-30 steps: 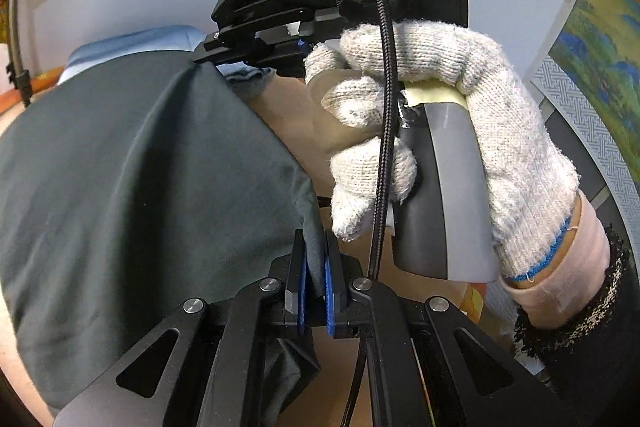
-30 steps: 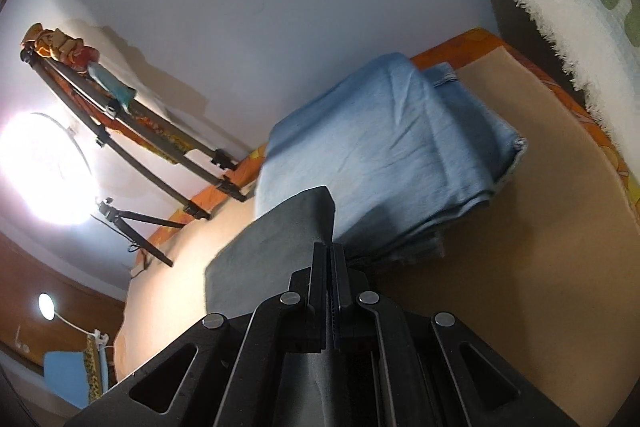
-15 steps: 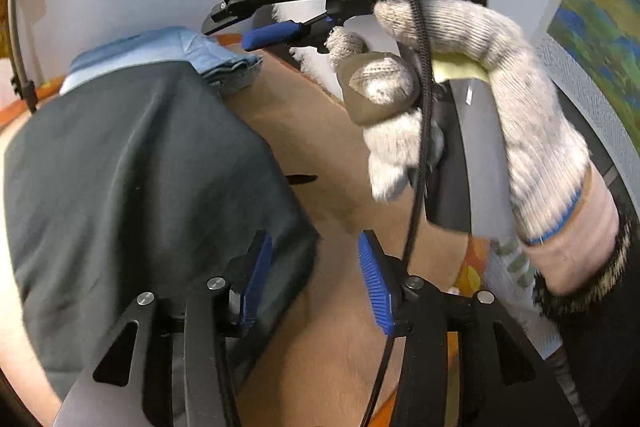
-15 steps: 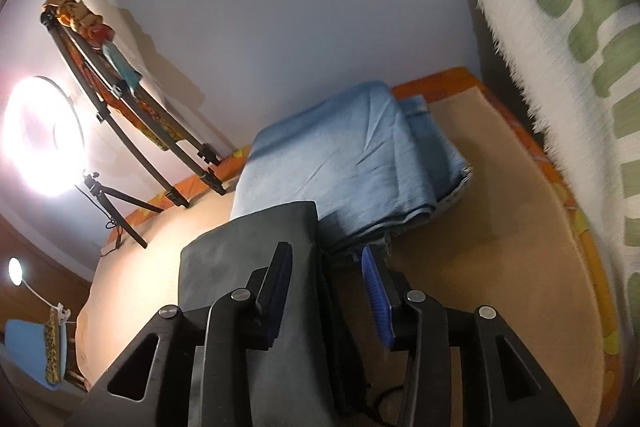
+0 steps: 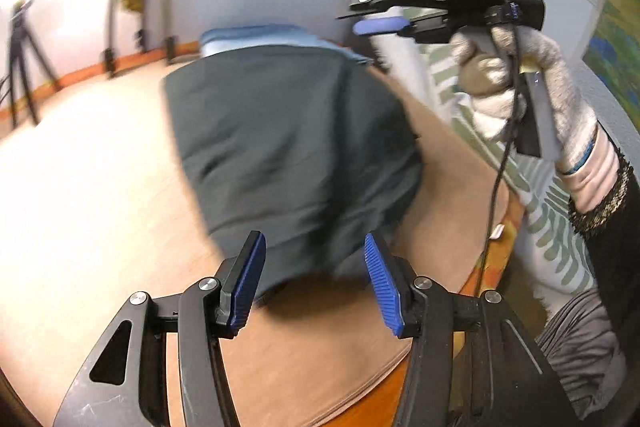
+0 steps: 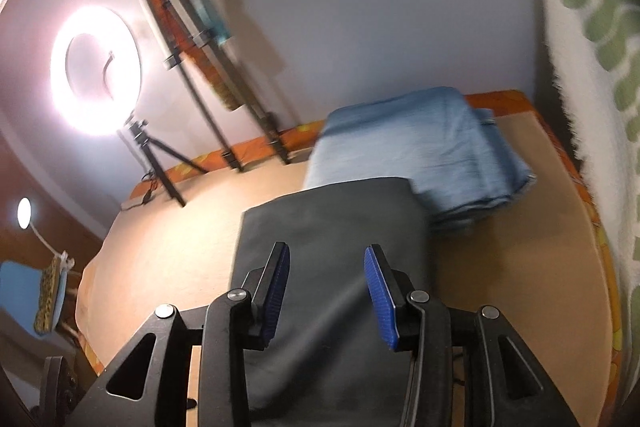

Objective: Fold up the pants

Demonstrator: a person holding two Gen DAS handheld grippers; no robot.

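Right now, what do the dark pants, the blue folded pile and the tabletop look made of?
Dark pants: thin matte woven cloth, probably cotton or a blend; it lies flat with soft creases and no sheen.
Blue pile: looks like light-wash denim; faded blue, thick stacked edges.
Tabletop: smooth tan board or mat, matte; the exact material can't be told.
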